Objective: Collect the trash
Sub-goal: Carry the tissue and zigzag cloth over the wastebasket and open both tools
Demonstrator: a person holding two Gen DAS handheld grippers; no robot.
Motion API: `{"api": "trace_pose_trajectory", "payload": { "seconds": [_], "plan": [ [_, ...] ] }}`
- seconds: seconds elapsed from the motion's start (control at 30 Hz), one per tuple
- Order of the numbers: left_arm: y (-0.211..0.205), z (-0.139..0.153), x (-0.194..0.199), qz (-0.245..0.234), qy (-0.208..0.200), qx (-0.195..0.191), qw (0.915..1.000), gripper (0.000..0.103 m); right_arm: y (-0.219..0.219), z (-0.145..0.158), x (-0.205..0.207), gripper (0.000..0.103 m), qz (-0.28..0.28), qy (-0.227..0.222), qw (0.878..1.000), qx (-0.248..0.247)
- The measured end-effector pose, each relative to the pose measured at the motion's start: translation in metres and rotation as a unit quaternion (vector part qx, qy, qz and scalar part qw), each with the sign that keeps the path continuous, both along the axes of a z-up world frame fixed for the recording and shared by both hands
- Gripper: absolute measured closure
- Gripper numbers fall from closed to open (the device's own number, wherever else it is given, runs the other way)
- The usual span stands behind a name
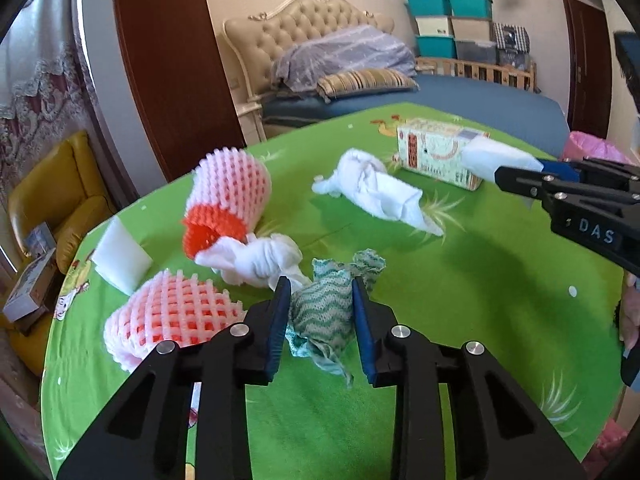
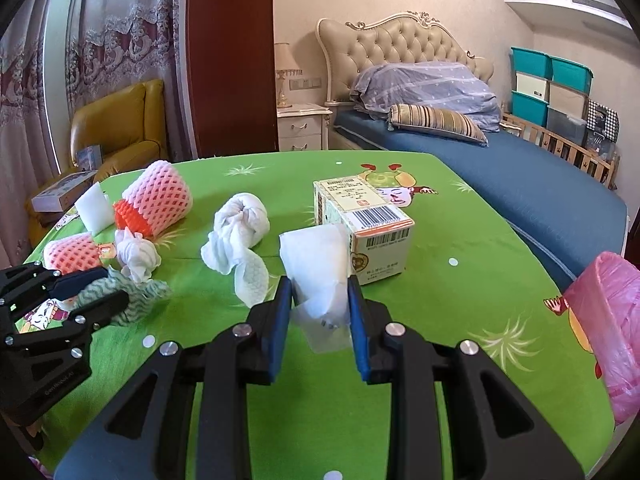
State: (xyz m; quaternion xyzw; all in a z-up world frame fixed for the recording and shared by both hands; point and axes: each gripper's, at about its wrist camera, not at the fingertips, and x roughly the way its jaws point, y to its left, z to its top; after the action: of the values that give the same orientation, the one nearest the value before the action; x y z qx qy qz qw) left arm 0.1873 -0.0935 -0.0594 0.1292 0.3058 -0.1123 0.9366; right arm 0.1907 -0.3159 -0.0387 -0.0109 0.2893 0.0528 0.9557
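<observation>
The left gripper (image 1: 320,312) has its jaws clenched on a crumpled green-and-white wavy cloth (image 1: 324,312), the blue pads pressing it from both sides just above the green table (image 1: 460,320). In the left wrist view, at 11 o'clock from that cloth and touching its edge lies a twisted white tissue wad (image 1: 256,260). Beyond the wad, still toward 11 o'clock, lies a pink foam fruit net with an orange inner net (image 1: 224,200). A second pink foam net (image 1: 172,312) sits at 9 o'clock, just beside the left jaw, and a white foam block (image 1: 120,260) lies at 10 o'clock near the table edge. A larger crumpled white tissue (image 1: 376,188) lies at 1 o'clock, well apart.

The right gripper (image 2: 320,300) has its jaws grasping a flat white tissue (image 2: 316,272), which stands up between the pads. In the right wrist view a printed carton (image 2: 368,224) lies at 1 o'clock, just behind the tissue. A pink plastic bag (image 2: 608,332) sits at 3 o'clock at the table's right edge. Behind the table stands a bed (image 2: 540,188)
</observation>
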Motion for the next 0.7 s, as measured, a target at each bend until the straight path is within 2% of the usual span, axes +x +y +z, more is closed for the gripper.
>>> {"api": "trace_pose_trajectory", "payload": {
  "seconds": [0.27,0.7],
  "plan": [
    [0.013,0.014,-0.012,0.009,-0.039,-0.038,0.9985,0.075,-0.002,0.002,-0.002,0.076,-0.001,-0.010,1.000,0.006],
    [0.013,0.023,-0.035,0.018,-0.077,-0.048,0.9957,0.075,-0.006,0.011,-0.045,0.076,0.027,-0.033,0.999,0.017]
  ]
}}
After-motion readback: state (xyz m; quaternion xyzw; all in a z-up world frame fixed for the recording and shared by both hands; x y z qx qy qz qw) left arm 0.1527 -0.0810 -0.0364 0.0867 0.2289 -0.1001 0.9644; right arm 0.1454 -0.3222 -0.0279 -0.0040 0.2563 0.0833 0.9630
